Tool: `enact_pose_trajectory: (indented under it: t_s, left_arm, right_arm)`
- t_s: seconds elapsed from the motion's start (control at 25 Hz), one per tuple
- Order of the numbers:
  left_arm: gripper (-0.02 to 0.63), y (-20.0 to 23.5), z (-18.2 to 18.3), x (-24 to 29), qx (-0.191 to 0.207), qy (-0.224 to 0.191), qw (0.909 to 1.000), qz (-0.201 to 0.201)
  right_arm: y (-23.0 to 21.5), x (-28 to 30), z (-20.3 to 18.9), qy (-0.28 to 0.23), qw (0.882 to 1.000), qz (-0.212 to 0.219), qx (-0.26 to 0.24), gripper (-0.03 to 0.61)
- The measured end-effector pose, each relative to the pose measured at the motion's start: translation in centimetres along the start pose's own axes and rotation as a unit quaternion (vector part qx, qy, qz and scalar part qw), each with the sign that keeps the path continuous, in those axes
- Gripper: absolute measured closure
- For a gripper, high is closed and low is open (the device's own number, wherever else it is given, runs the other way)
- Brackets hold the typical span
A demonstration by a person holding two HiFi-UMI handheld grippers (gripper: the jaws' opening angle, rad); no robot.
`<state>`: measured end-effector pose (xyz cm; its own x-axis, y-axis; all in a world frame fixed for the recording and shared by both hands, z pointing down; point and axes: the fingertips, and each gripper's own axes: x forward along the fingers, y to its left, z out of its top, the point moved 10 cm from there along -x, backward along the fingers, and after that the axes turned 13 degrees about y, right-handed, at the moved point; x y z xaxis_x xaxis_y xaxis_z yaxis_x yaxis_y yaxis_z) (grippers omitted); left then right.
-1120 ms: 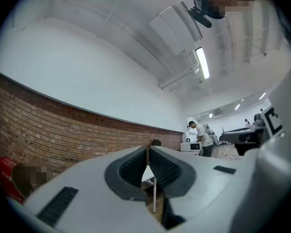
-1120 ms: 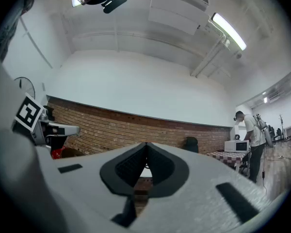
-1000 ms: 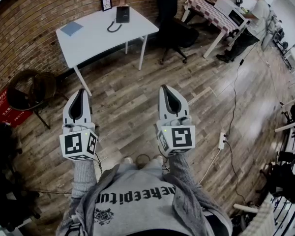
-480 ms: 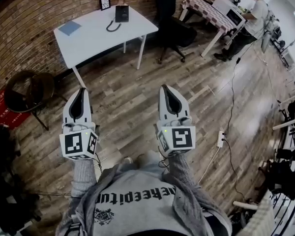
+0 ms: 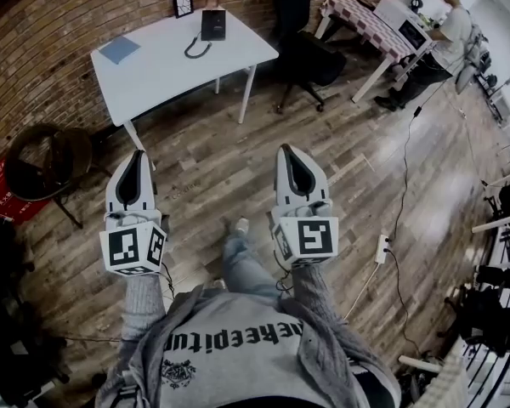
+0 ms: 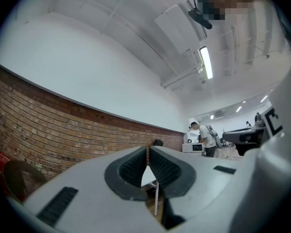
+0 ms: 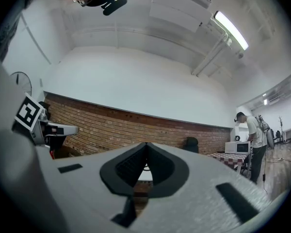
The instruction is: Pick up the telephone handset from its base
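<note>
head view, nearest first: a blue-jeaned leg [image 5: 242,266] with a pale shoe [image 5: 240,225] now swings out between the tools, where a second ago both feet sat under the body; so the person is walking forward; the grey left gripper [image 5: 137,155] and grey right gripper [image 5: 286,149] are both clenched on nothing, pads together, over the brown plank floor [image 5: 204,172]; far ahead, well apart from both, the black desk telephone [image 5: 212,25] sits on the white rectangular table [image 5: 166,70], handset apparently seated on its base; i judge the approach barely begun.
</note>
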<state>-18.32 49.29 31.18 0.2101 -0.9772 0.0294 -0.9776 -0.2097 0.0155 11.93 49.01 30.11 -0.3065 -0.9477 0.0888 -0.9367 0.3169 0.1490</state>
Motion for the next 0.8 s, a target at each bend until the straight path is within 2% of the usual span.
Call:
enact_pose_trajectory:
  t_s: [0.24, 0.44, 0.8]
  left_arm:
    - [0.595, 0.1, 0.6, 7.0, 0.008, -0.007, 0.9999, 0.007]
    - [0.595, 0.0, 2.8, 13.0, 0.013, -0.021, 0.9995, 0.02]
    - [0.595, -1.1, 4.7, 21.8, 0.032, -0.026, 0.9986, 0.031]
  right_arm:
    - [-3.6, 7.1, 0.5, -0.017, 1.0, 0.015, 0.002, 0.575]
    - [-6.9, 13.3, 2.1, -0.028, 0.999, 0.038, -0.003, 0.575]
    - [-12.4, 21.4, 2.8, -0.047, 0.997, 0.065, 0.002, 0.575]
